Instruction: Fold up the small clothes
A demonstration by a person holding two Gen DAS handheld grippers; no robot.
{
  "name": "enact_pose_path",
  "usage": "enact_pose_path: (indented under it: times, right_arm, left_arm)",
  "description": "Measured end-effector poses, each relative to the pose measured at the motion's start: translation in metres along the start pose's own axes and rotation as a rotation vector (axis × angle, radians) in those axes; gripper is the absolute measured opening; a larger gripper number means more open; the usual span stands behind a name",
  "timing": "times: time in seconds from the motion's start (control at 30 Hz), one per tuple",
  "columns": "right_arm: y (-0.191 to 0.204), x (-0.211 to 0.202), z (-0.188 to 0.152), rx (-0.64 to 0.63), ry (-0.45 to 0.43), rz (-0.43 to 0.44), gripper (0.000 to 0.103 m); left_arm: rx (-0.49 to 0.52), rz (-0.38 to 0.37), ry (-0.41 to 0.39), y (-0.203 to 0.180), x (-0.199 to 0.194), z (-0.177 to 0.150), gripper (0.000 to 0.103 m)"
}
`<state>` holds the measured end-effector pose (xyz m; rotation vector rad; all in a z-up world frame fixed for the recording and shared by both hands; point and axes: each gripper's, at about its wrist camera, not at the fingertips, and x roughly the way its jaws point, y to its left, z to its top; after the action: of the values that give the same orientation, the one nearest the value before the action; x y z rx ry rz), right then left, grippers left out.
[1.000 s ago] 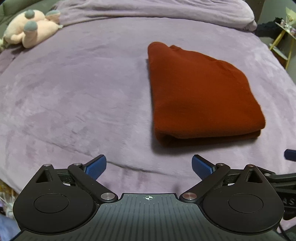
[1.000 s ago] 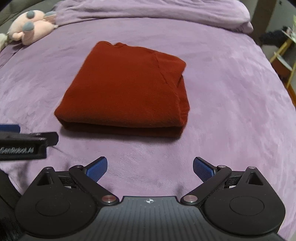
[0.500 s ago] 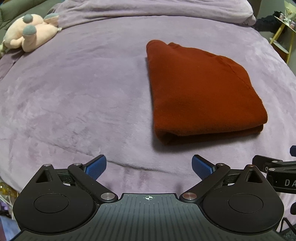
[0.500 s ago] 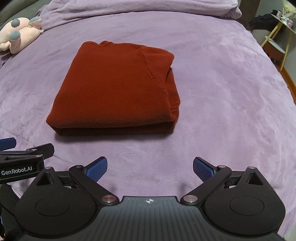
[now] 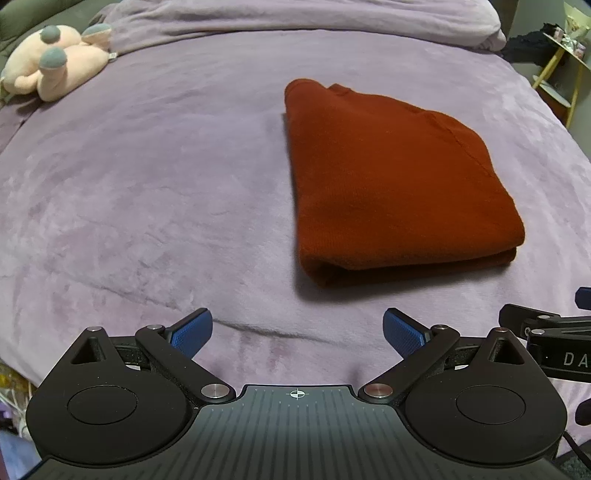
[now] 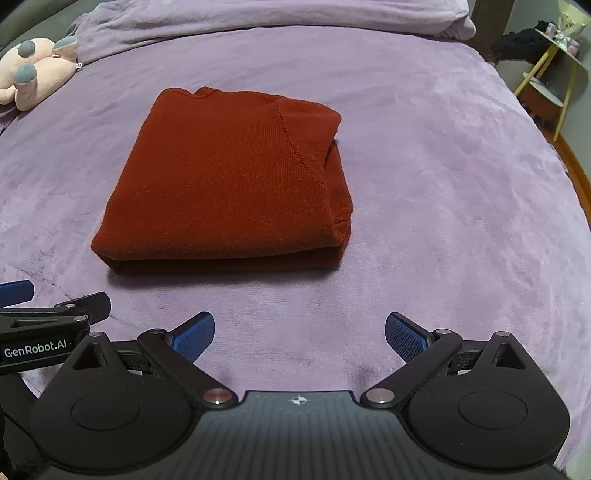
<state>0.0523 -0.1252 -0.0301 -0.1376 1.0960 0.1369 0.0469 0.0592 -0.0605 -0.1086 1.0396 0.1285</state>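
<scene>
A folded sweater [image 6: 229,181] lies flat on the bed [image 6: 424,184], about midway across it, with its folded edge on the near side. A plush toy [image 5: 51,66] sits at the far left of the bed, well apart from the sweater, and a bunched blanket [image 6: 258,14] runs along the far edge. The left gripper [image 5: 297,330] and right gripper [image 6: 299,332] hang side by side at the near edge, fingers apart, clear of the sweater, and a small side table [image 6: 554,70] stands off the bed at the far right.

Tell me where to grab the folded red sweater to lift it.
Pinch the red sweater at its thick near folded edge, coming in low from the near side: there the layers stack into a rounded lip facing both open grippers, left and right.
</scene>
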Motion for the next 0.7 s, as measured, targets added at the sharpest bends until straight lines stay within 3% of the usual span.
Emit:
enact_pose_path:
  times: [0.7]
  right_arm:
    - [0.0014, -0.0035, -0.0001, -0.001, -0.002, -0.004, 0.099]
  left_arm:
    - [-0.011, -0.023, 0.020, -0.0014, -0.0013, 0.0002, 0.101]
